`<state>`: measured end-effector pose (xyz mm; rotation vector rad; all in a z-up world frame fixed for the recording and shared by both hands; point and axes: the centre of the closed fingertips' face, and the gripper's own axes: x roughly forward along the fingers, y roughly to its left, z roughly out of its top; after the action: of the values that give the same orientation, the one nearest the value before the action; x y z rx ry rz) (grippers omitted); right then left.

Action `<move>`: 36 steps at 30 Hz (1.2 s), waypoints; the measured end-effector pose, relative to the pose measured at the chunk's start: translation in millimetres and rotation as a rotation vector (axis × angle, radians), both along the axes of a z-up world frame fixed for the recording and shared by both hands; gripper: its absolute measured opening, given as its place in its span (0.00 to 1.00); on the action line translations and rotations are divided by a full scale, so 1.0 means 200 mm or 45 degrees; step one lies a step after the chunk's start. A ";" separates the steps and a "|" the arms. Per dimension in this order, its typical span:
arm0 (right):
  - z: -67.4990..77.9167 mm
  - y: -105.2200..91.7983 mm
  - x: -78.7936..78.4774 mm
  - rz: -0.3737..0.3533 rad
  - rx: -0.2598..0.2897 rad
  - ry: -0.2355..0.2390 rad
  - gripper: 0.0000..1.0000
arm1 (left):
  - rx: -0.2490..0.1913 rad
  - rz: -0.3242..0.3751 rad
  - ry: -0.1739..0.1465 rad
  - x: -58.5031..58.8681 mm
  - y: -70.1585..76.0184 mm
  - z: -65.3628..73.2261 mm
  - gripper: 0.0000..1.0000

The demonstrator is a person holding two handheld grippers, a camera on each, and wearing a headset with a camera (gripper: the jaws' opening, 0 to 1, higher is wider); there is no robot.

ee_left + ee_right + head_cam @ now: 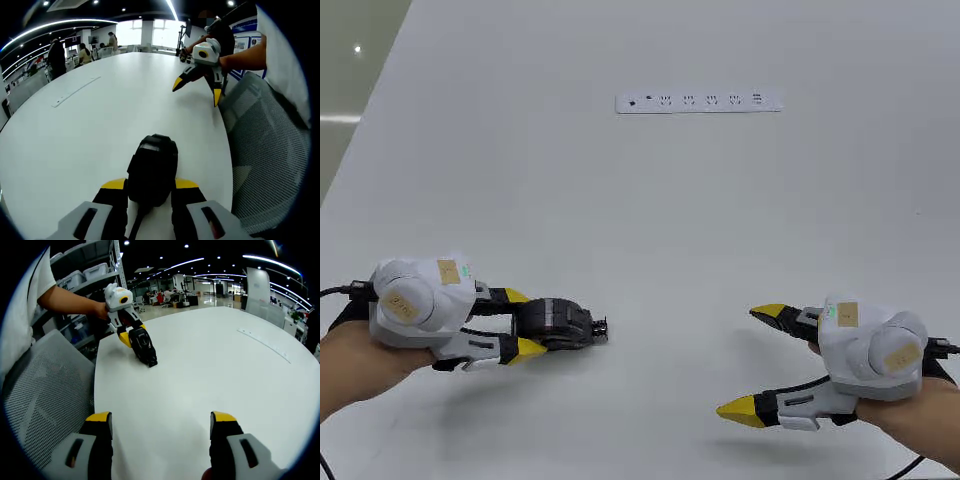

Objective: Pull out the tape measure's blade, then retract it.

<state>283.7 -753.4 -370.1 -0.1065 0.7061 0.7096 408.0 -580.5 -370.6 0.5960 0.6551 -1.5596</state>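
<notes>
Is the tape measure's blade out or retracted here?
Retracted: no blade runs out of the tape measure across the table; just the hook sits at its mouth. The left gripper clamps its case.

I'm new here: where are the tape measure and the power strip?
tape measure (558, 322), head view, middle of its black case.
power strip (698, 101), head view, middle of its white body.

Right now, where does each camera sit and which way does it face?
Head view: on the headset, looking down at the white table; both forearms show, left gripper shut on the black tape measure, right gripper open.
Left gripper view: on that gripper, facing the right gripper; that arm shows.
Right gripper view: likewise, facing the left gripper; an arm and white sleeve show.
Shared: all three see the tape measure.
</notes>
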 end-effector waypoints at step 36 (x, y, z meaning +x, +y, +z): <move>-0.07 0.36 0.32 0.265 0.024 -0.129 0.64 | 0.053 -0.172 -0.084 0.00 0.01 -0.01 0.28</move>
<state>347.3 -681.2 -383.1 -0.1995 0.5966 0.9033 407.8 -578.8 -373.4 0.7326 0.6086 -1.6476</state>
